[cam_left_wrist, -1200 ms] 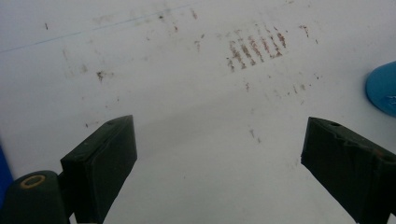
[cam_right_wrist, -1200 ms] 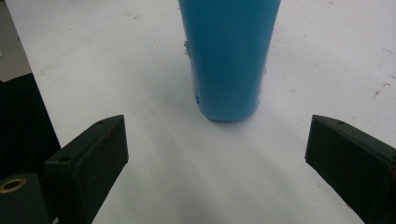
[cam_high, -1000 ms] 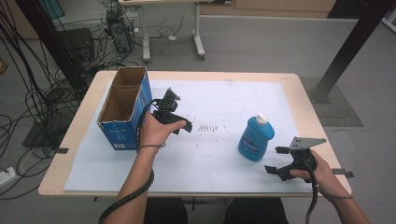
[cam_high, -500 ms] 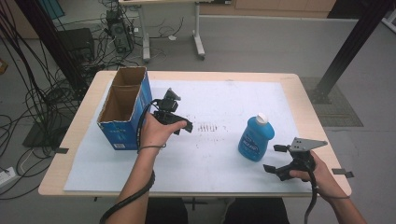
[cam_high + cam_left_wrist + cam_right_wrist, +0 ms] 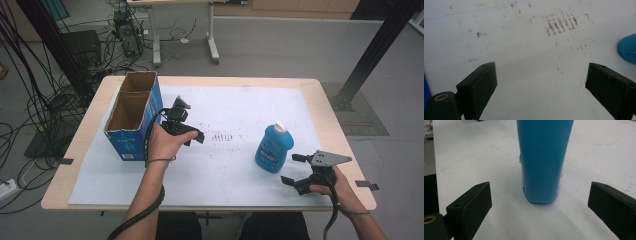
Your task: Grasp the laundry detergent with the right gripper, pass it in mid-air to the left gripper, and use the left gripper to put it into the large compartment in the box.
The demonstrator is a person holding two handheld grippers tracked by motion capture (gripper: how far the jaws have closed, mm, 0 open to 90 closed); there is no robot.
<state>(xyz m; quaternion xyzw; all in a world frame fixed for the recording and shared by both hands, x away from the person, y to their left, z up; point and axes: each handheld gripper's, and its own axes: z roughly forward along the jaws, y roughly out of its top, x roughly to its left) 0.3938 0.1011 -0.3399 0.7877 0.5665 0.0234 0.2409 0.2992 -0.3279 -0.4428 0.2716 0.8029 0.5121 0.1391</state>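
While the right gripper gapes wide and empty, blue bottle upright just ahead, white mat on wooden table, grey floor beyond

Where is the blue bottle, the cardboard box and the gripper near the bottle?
blue bottle (image 5: pixel 273 152), high view, on its blue body.
cardboard box (image 5: pixel 131 143), high view, on its blue front wall.
right gripper (image 5: pixel 294 168), high view, in the gap between its open jaw tips.
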